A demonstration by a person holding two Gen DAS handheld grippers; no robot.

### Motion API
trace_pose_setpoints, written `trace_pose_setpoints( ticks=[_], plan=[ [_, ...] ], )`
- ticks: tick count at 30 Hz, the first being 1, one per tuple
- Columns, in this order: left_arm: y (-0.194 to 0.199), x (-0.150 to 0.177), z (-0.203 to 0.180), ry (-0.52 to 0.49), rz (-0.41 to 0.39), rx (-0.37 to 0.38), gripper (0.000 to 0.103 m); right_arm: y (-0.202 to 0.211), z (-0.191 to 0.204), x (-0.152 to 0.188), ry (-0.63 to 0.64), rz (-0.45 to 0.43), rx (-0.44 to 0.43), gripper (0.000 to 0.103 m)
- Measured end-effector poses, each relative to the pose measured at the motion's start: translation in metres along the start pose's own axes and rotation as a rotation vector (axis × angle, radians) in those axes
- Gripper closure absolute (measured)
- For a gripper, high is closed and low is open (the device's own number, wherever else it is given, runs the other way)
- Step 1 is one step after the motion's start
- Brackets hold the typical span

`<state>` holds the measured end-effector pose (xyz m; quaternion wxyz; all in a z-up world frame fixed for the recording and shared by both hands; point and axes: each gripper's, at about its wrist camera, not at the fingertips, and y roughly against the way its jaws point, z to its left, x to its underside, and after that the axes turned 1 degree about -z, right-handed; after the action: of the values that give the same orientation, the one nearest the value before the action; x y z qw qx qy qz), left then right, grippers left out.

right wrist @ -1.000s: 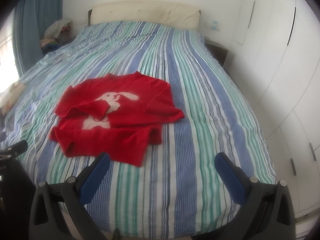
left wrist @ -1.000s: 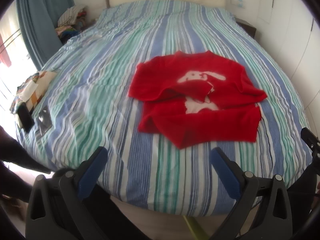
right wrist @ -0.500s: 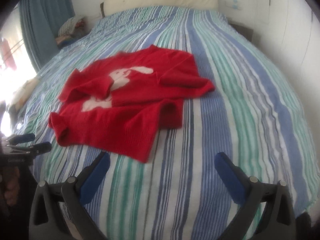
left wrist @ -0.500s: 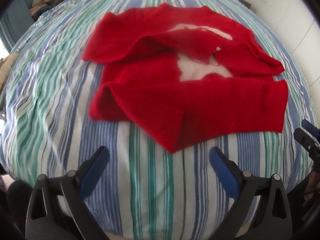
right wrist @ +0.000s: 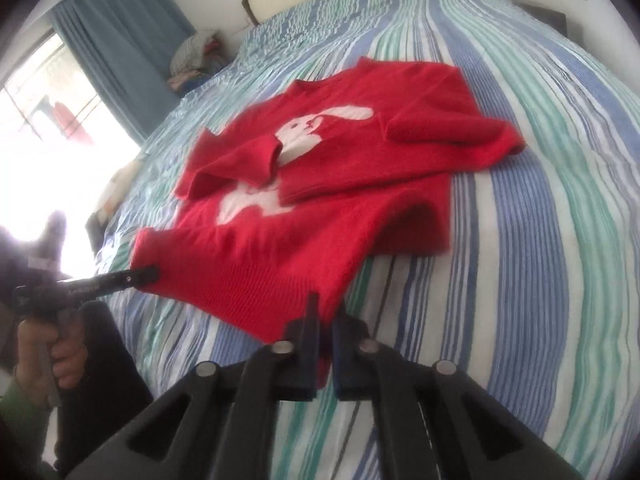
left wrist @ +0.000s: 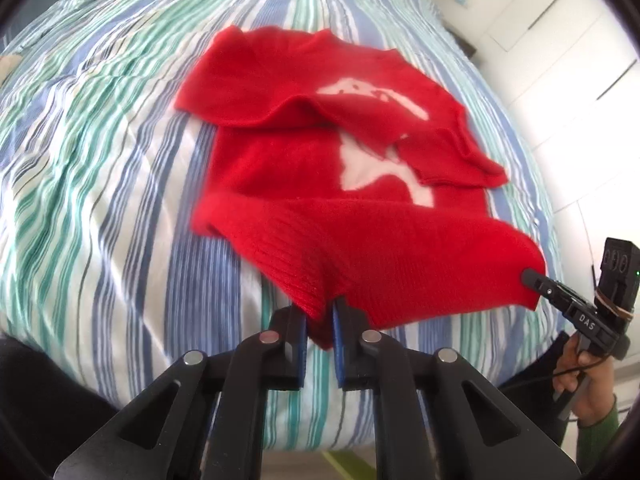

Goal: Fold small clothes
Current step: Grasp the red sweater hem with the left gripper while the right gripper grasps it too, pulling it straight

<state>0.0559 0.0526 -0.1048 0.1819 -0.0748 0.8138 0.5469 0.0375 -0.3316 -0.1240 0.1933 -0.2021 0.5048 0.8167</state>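
- While the red sweater (left wrist: 320, 168) lies on the striped bed (left wrist: 100, 152), my left gripper (left wrist: 320, 320) pinches its near hem corner.
- At the hem's other corner, my right gripper (right wrist: 326, 322) is clamped too — ribbed edge lifted between them.

Sweater (left wrist: 280, 168): bright red knit, white rabbit motif on front. Bedcover (left wrist: 100, 168): stripes of blue, green and white. Gripper bodies black, finger pads (left wrist: 335, 336) blue. Far left: blue-grey curtain (right wrist: 120, 48). Near sleeve cuff (left wrist: 596, 428) green.
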Motion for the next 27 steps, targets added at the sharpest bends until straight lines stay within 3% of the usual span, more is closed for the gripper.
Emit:
trace_pose_setpoints(
  ticks=[3, 6, 10, 12, 14, 17, 18, 19, 21, 23, 24, 25, 26, 27],
  plan=[
    [0.024, 0.022, -0.005, -0.072, 0.040, -0.005, 0.095, 0.039, 0.007, 0.014, -0.015, 0.039, -0.043, 0.099],
    [0.018, 0.036, -0.006, -0.102, 0.094, -0.055, 0.096, 0.056, 0.010, 0.031, -0.056, 0.093, -0.063, 0.099],
    [-0.016, 0.046, 0.014, -0.004, 0.204, -0.100, 0.097, 0.038, 0.004, 0.052, -0.079, 0.167, 0.021, 0.099],
    [-0.025, 0.048, 0.026, 0.043, 0.219, -0.117, 0.096, 0.020, -0.005, 0.058, -0.107, 0.200, 0.067, 0.099],
    [-0.021, 0.054, 0.037, 0.068, 0.221, -0.149, 0.087, 0.008, -0.011, 0.062, -0.118, 0.222, 0.091, 0.099],
    [-0.009, 0.058, 0.048, 0.110, 0.194, -0.130, 0.077, 0.002, -0.011, 0.065, -0.104, 0.229, 0.124, 0.099],
    [-0.003, 0.060, 0.051, 0.124, 0.180, -0.115, 0.062, 0.002, -0.010, 0.065, -0.099, 0.226, 0.128, 0.099],
    [0.003, 0.061, 0.054, 0.138, 0.160, -0.094, 0.039, 0.002, -0.009, 0.065, -0.096, 0.223, 0.132, 0.098],
    [0.013, 0.062, 0.058, 0.175, 0.101, -0.042, 0.010, 0.002, -0.010, 0.066, -0.109, 0.212, 0.120, 0.093],
    [0.015, 0.059, 0.062, 0.206, 0.054, 0.027, 0.008, 0.002, -0.010, 0.067, -0.119, 0.198, 0.103, 0.074],
    [0.012, 0.057, 0.061, 0.211, 0.054, 0.052, 0.008, 0.004, -0.011, 0.067, -0.126, 0.190, 0.093, 0.058],
    [0.007, 0.055, 0.059, 0.213, 0.061, 0.059, 0.009, 0.005, -0.011, 0.068, -0.137, 0.180, 0.080, 0.050],
    [0.000, 0.053, 0.056, 0.212, 0.070, 0.053, 0.010, 0.005, -0.012, 0.069, -0.152, 0.174, 0.065, 0.050],
    [-0.005, 0.052, 0.054, 0.204, 0.080, 0.037, 0.016, 0.004, -0.013, 0.069, -0.167, 0.178, 0.053, 0.050]
  ],
)
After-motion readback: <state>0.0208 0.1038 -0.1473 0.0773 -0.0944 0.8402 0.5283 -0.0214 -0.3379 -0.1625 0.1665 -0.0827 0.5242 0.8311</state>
